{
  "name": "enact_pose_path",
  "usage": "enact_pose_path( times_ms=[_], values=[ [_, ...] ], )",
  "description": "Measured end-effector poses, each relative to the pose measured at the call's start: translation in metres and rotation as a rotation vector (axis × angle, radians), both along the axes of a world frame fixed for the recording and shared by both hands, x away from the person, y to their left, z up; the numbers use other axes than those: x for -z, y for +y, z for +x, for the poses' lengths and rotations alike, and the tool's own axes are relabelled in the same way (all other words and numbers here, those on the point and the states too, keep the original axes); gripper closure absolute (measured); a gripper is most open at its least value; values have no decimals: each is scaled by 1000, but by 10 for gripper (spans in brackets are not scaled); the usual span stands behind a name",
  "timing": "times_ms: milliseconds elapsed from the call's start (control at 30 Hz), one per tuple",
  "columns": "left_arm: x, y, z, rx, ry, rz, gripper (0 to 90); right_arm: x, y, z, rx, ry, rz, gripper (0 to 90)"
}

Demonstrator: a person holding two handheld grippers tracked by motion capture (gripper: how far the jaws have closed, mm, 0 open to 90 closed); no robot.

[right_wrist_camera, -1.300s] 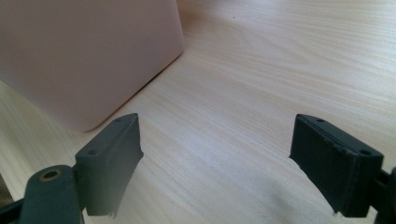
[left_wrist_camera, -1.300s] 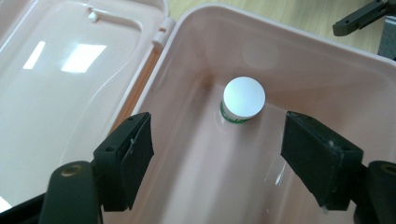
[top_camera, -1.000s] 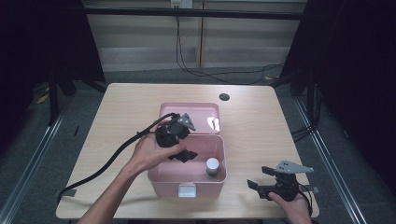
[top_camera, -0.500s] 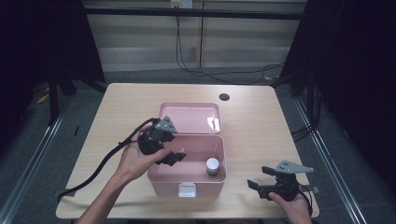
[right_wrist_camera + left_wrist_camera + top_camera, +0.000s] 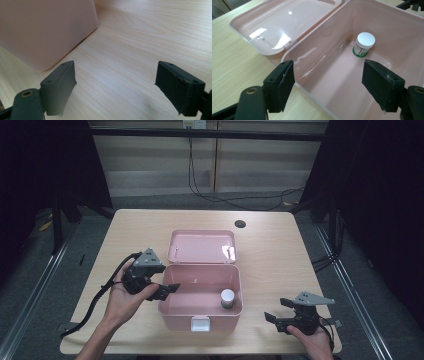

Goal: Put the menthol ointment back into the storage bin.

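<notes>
**Left tongs out of the box, empty**

Left tongs (image 5: 167, 290) pulled back from inside the pink plastic box (image 5: 200, 312) to its left rim, spread apart, holding nothing. Suggests a finished drop-off: small white-capped jar (image 5: 228, 298) upright in the right corner. Lid (image 5: 201, 246) flat behind. Right tongs (image 5: 276, 315) apart, idle on the wooden table (image 5: 280, 250).

Evenly lit from overhead; table (image 5: 280, 255) bright, surroundings at both sides near black. Glare patches on open pink lid (image 5: 274, 37) and glossy box wall (image 5: 317, 60). Soft shadow under right gripper (image 5: 117, 87). Slightly soft focus on near jaws in both gripper views. High view grainy.
</notes>
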State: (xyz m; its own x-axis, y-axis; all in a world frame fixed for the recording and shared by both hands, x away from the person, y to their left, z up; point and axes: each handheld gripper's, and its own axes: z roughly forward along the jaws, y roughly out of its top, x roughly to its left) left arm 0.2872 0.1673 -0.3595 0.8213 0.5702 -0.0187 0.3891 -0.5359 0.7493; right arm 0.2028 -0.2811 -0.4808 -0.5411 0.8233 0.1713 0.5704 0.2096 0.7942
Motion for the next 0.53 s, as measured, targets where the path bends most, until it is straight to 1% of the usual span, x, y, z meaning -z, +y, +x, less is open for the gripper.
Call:
enact_pose_path(
  times_ms=[33,67,100,133,167,200,233,267,300,333,367,433,500,533],
  values=[
    [0,8,-3,-14,-2,-30,253,0,0,0,7,2,0,160],
    [1,11,-6,-35,-11,-36,245,0,-1,0,11,8,-1,160],
    [2,15,-8,-50,-8,-43,239,0,-1,0,10,9,-3,160],
    [3,18,-9,-60,-8,-38,239,0,0,0,7,8,-3,159],
    [4,20,-12,-78,-21,-33,239,0,0,0,7,5,-4,159],
    [4,20,-12,-78,-21,-33,240,0,0,0,7,5,-4,159],
    [6,26,-15,-97,-20,-45,240,0,0,-1,7,4,-6,159],
    [6,26,-15,-97,-20,-45,240,0,0,0,8,6,-6,159],
    [8,34,-19,-113,-23,-85,239,0,0,0,9,4,-7,159],
    [8,34,-19,-113,-23,-85,239,0,0,0,9,4,-7,159],
    [11,42,-23,-141,-32,-112,237,0,-1,0,12,0,-4,159],
    [14,48,-24,-167,-28,-129,234,1,-1,0,20,6,-4,160],
    [15,52,-24,-159,-13,-125,233,1,-1,2,21,3,-8,159],
    [15,52,-24,-159,-13,-125,233,1,0,2,27,3,-10,160]
  ],
)
